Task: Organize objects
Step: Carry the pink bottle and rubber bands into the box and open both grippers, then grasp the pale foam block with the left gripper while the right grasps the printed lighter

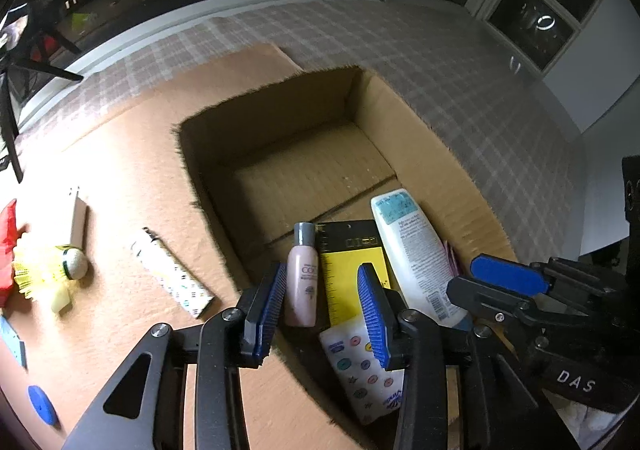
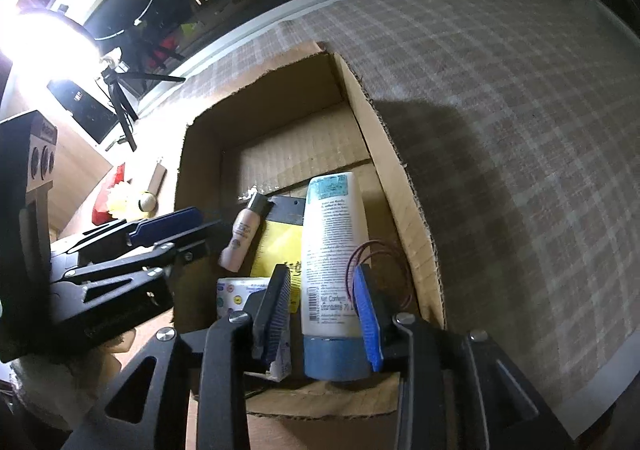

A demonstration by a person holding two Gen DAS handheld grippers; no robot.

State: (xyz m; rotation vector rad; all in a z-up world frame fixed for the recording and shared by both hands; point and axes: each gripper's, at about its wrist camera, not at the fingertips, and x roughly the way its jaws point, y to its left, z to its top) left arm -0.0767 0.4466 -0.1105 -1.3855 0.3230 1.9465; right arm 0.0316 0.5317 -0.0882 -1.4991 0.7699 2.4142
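An open cardboard box (image 1: 420,138) (image 2: 392,154) holds a small pink bottle (image 1: 302,282) (image 2: 240,238), a yellow-and-black card (image 1: 352,262) (image 2: 280,242), a white tube with a blue cap (image 1: 416,250) (image 2: 332,250) and a white dotted packet (image 1: 360,370) (image 2: 236,290). My left gripper (image 1: 324,310) is open over the box's near edge, jaws apart with the pink bottle just beyond them. My right gripper (image 2: 322,314) is open, its jaws either side of the tube's capped end; contact is not clear. It also shows in the left wrist view (image 1: 508,278).
On the brown surface left of the box lie a patterned white tube (image 1: 172,274), a shuttlecock (image 1: 60,270), a small tan box (image 1: 78,218), red packaging (image 1: 8,246) and a blue disc (image 1: 40,404). A checked cloth (image 2: 520,130) lies right of the box. A bright lamp (image 2: 44,46) glares.
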